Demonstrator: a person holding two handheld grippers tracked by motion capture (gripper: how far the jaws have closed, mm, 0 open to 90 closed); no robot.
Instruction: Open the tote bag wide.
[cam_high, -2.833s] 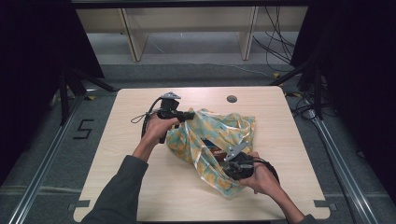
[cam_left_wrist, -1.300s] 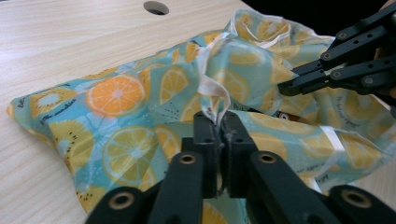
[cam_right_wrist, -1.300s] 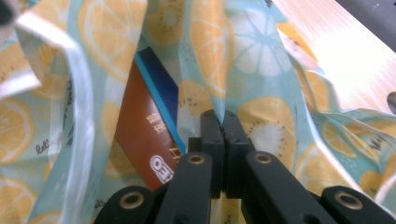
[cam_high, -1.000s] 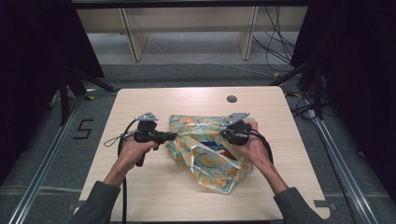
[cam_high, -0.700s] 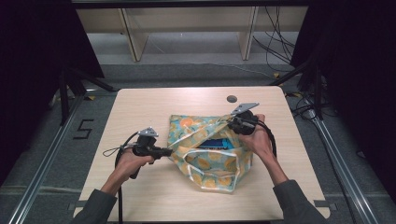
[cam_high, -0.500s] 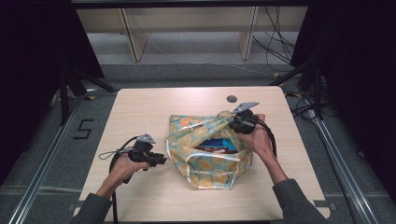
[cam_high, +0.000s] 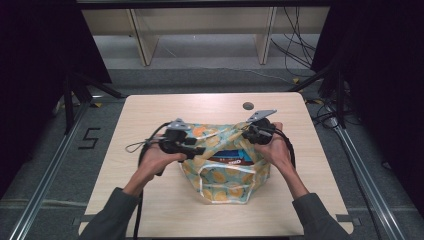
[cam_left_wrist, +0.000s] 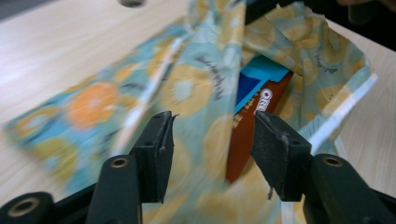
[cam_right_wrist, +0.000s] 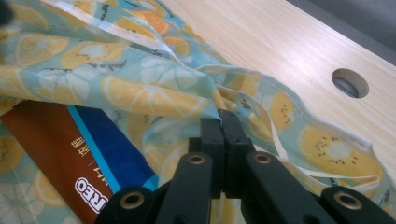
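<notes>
A: Thin printed fabric, teal with orange and lemon slices — that's the bag (cam_high: 225, 167), lying mid-table with its mouth facing away from the person and gaping a little.

B: Who has hold of it?

A: The right gripper (cam_high: 248, 134) does. In the right gripper view its jaws are pressed together on the white-trimmed rim (cam_right_wrist: 212, 100), at the bag's far right corner. The left gripper (cam_high: 199, 150) sits at the near left side of the mouth; its jaws have just been opening and now stand spread, with fabric in front of them but nothing pinched.

B: So how should the left one take its side?

A: I'd bite the hem only, one layer, opposite the right hand's grip, then draw the two apart level so the mouth opens evenly. Catching both layers would, I think, seal it instead. The cloth is limp and blurred in the left gripper view, so a slow approach seems wise.

B: Anything inside?

A: A flat packet (cam_left_wrist: 250, 121), brown and blue with white lettering, lies partly in the opening. The table (cam_high: 150, 107) is pale wood, with a round hole (cam_high: 248, 106) near its far edge.
</notes>
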